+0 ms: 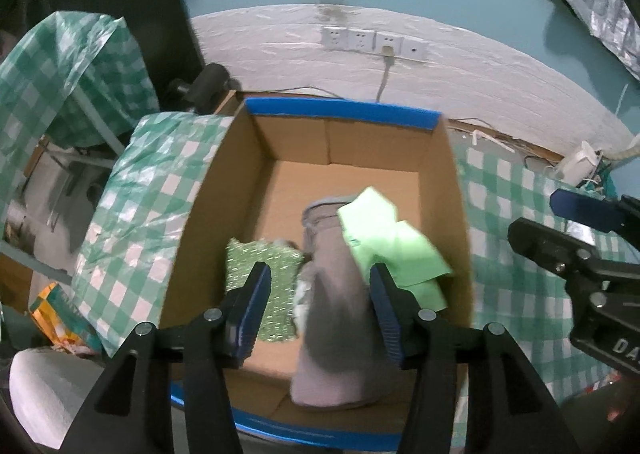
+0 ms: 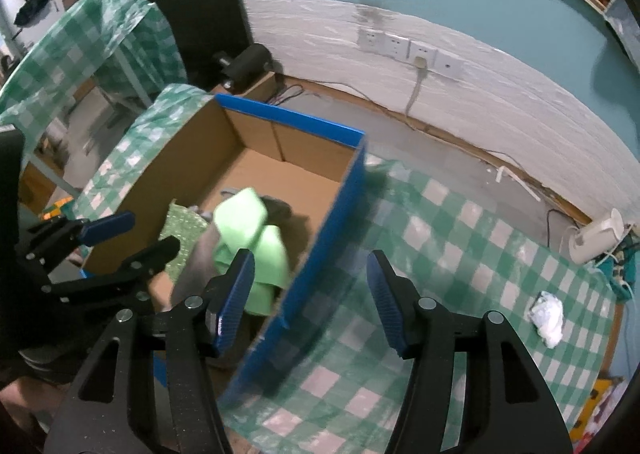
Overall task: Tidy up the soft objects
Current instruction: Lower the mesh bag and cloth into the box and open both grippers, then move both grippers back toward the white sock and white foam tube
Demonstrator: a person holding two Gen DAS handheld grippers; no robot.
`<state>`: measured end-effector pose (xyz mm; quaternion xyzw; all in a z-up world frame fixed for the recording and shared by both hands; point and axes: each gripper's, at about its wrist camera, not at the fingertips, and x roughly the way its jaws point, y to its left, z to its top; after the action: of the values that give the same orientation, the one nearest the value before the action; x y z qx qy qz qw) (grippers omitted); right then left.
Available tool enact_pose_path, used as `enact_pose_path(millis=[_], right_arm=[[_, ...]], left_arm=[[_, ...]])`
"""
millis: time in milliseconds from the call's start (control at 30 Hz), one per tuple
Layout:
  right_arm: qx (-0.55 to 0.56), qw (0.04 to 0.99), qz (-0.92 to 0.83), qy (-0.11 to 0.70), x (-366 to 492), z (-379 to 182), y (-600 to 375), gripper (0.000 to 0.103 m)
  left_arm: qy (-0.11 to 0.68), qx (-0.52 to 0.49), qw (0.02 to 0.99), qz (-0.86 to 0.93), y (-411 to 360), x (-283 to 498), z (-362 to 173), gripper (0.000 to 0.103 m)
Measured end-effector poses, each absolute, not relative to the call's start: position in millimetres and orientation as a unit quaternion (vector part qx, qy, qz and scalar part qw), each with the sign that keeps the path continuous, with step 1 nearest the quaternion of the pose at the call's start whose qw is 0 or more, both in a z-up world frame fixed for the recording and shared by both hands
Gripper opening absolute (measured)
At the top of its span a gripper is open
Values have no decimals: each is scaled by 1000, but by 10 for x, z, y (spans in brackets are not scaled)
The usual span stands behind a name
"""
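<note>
A cardboard box (image 1: 240,158) with blue-taped edges stands on the green checked tablecloth; it also shows in the right wrist view (image 2: 320,246). Inside lie a grey cloth (image 1: 336,302), a light green cloth (image 1: 384,238) on top of it, and a green speckled cloth (image 1: 272,266). My left gripper (image 1: 320,310) is open above the box's near end, its fingers either side of the grey cloth, holding nothing. My right gripper (image 2: 312,294) is open and empty, straddling the box's right wall. The green cloth (image 2: 252,230) and grey cloth (image 2: 196,262) show in the right wrist view.
A crumpled white tissue (image 2: 548,318) lies on the tablecloth (image 2: 460,254) to the right. A white device (image 2: 596,238) with cables sits at the table's far right edge. Wall sockets (image 1: 372,40) are behind the box. The right gripper (image 1: 576,250) shows at the right of the left wrist view.
</note>
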<state>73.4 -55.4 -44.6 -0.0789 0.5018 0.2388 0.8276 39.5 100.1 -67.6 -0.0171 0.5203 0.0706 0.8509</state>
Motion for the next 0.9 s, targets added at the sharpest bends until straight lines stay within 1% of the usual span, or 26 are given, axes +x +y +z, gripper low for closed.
enact_pose_path(millis=[233, 900], right_arm=[[-62, 836, 213, 503, 755, -466, -942, 59], [-18, 850, 155, 503, 666, -558, -1938, 59]], left_arm=[[513, -7, 857, 46, 693, 441, -601, 52], [520, 40, 853, -11, -248, 562, -634, 52]])
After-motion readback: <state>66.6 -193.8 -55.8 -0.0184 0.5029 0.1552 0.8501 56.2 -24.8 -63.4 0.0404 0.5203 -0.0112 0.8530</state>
